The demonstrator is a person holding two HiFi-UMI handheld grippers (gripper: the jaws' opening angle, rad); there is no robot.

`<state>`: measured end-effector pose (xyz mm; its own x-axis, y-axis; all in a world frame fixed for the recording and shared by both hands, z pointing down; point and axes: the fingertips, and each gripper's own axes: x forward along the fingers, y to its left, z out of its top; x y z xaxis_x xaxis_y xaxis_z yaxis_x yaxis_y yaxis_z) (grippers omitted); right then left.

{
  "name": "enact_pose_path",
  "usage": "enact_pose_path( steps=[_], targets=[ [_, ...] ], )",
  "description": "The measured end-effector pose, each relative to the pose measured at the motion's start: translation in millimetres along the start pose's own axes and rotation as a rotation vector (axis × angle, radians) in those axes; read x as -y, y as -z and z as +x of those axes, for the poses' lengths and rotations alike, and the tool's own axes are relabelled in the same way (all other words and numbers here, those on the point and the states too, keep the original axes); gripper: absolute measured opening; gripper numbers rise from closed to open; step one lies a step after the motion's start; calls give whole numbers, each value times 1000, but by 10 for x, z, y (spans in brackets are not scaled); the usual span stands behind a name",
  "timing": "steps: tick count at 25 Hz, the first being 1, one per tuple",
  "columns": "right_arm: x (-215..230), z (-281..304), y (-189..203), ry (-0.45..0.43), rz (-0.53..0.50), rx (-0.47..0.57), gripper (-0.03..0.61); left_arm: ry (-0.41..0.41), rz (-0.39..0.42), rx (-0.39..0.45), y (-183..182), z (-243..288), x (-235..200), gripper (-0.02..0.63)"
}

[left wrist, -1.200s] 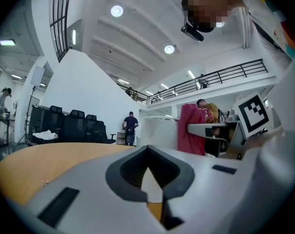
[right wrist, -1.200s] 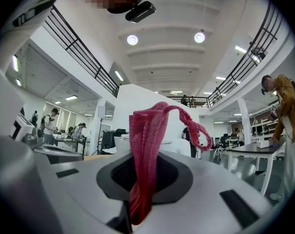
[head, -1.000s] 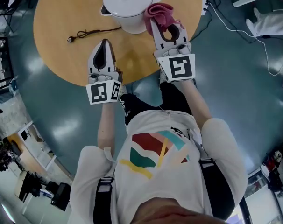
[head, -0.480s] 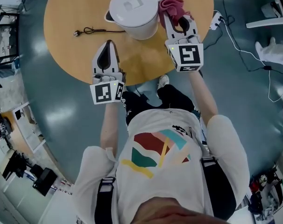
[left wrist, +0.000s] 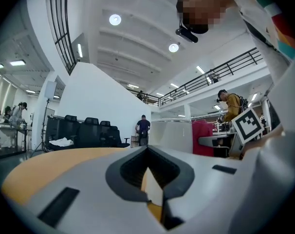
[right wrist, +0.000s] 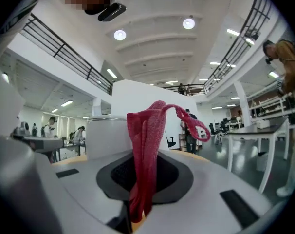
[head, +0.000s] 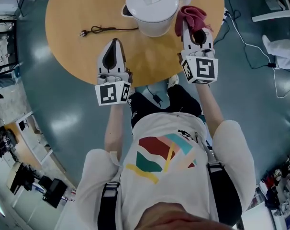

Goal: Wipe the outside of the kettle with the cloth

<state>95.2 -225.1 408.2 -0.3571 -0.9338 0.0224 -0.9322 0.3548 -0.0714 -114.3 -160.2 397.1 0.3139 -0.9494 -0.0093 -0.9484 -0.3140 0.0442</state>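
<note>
A white kettle (head: 152, 6) stands on the far side of the round wooden table (head: 73, 13). My right gripper (head: 190, 25) is shut on a pink-red cloth (head: 191, 14), which sits at the kettle's right side; I cannot tell whether they touch. In the right gripper view the cloth (right wrist: 146, 150) stands up from the shut jaws with the kettle (right wrist: 106, 135) just behind it. My left gripper (head: 114, 44) is shut and empty, low over the table in front of the kettle. The left gripper view shows the kettle (left wrist: 171, 135) and cloth (left wrist: 202, 138) ahead to the right.
A black power cord (head: 106, 29) with its plug (head: 83, 33) lies on the table left of the kettle. The table's near edge runs just under both grippers. A white cable (head: 250, 37) trails over the blue-grey floor at the right.
My right gripper carried the cloth further along the kettle's right side, then back toward me. The left gripper has stayed where it was, shut.
</note>
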Motion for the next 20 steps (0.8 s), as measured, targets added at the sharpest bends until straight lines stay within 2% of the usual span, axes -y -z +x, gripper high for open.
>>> enact_pose_path(
  steps=[2,4,8,10,12,14,15,18,20],
  targets=[
    [-179,-231,94,88,67,-1,38,42,-30,-11,22,-89,-108,35],
    [-476,-399,190,145,84,-9,38,75,-65,-23,25,-202,-219,35],
    [-1229,-458,513,198,54,-24,38,203,-107,-72,275,-410,-413,35],
    [-1551,-290,576,216,-15,34,38,251,-109,-94,442,-502,-574,35],
    [-1773,-19,623,205,-128,81,38,263,-111,-105,580,-568,-755,35],
    [-1904,231,794,187,-252,9,38,266,-103,-104,663,-601,-904,35],
    [-1940,347,882,196,-271,-17,38,266,-99,-104,714,-607,-984,35],
    [-1927,617,1084,260,-205,-24,38,252,-96,-101,914,-607,-1220,35],
    [-1853,656,1044,292,-195,-32,38,239,-100,-93,870,-635,-1264,35]
  ],
)
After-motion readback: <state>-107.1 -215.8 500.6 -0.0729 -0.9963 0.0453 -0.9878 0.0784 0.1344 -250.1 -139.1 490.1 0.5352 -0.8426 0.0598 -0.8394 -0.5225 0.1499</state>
